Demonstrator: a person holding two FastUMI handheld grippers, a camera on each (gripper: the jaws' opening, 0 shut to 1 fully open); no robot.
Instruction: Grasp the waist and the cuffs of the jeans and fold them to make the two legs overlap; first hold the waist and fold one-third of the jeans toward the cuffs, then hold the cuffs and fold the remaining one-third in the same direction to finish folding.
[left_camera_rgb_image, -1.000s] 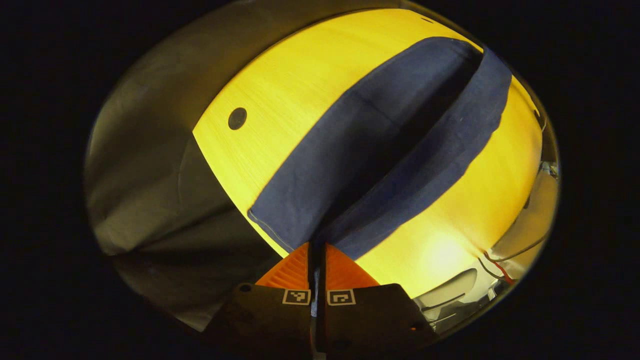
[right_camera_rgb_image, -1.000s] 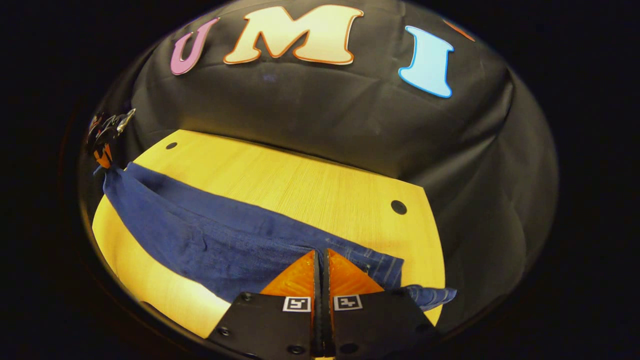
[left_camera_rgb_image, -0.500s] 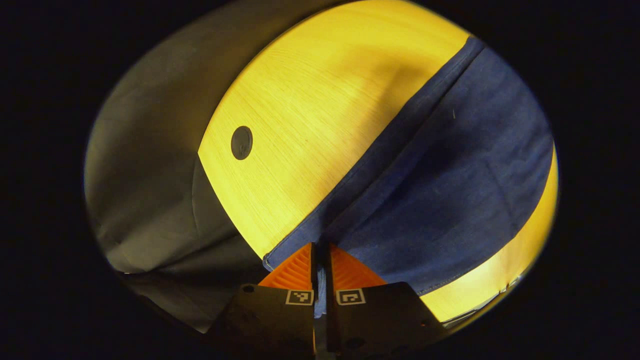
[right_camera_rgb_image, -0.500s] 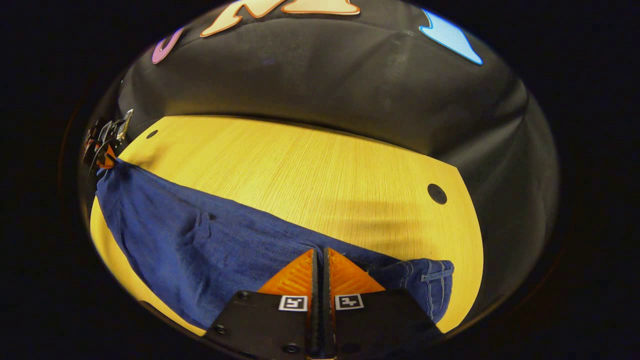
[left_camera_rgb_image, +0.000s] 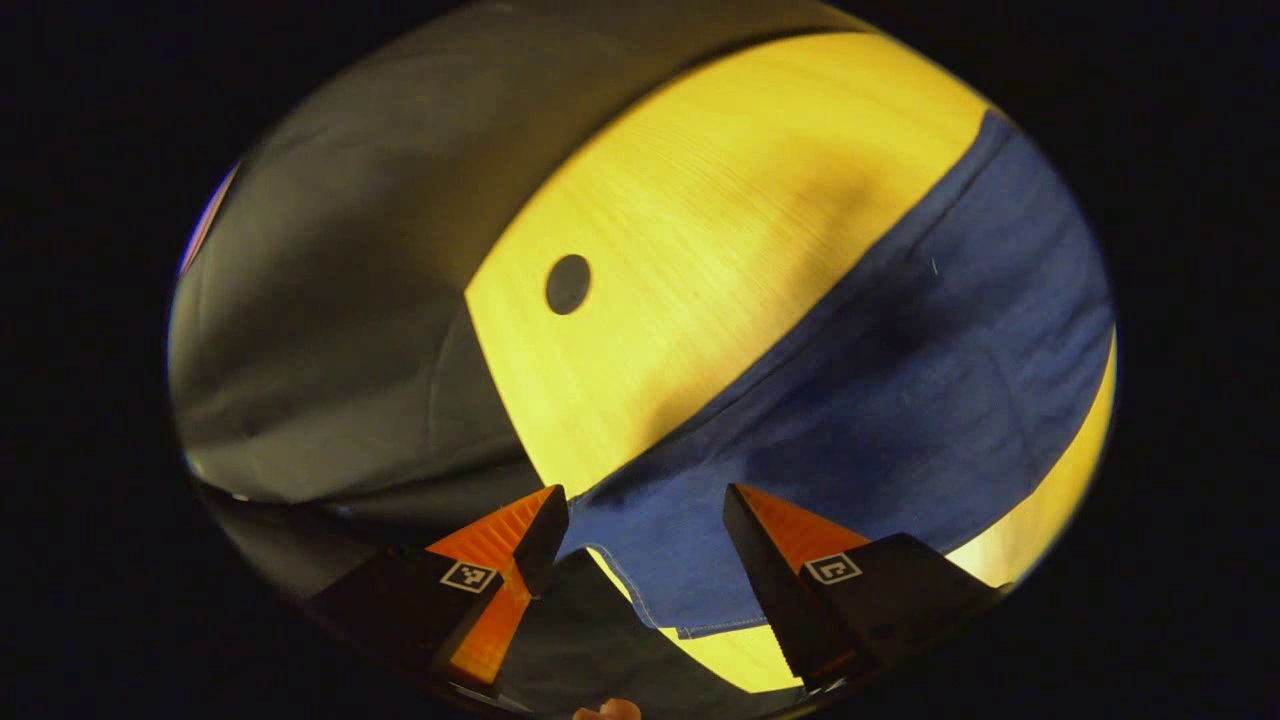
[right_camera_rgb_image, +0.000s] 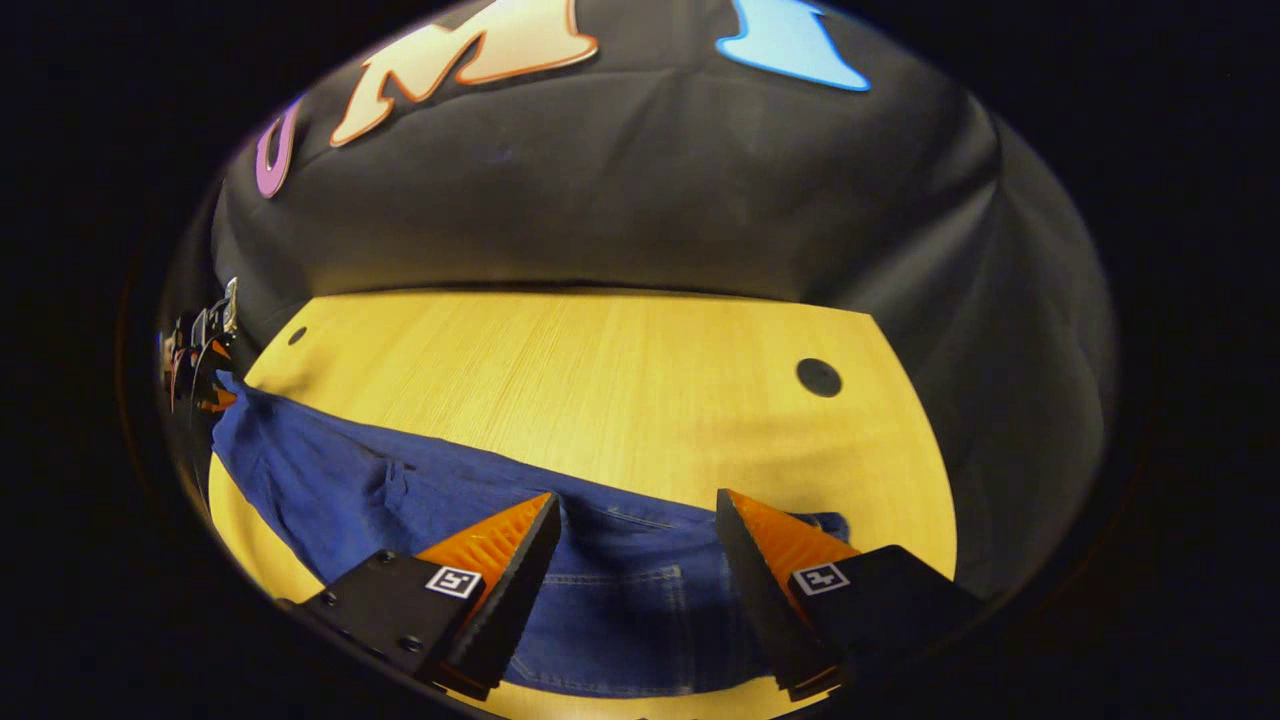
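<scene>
Left gripper view: left gripper (left_camera_rgb_image: 640, 510) spread over jeans (left_camera_rgb_image: 880, 400), cuff partly cut off; right gripper (right_camera_rgb_image: 635, 515) likewise spread.

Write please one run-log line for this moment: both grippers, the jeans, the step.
step: leg-over-leg fold laid | left gripper: open, at cuff end | right gripper: open, over waist | jeans: flat on table

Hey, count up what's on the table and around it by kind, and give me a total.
Jeans: 1
Table: 1
Round holes in the tabletop: 2
Grippers, left gripper and right gripper, both with jaws apart: 2
Total: 6
</scene>
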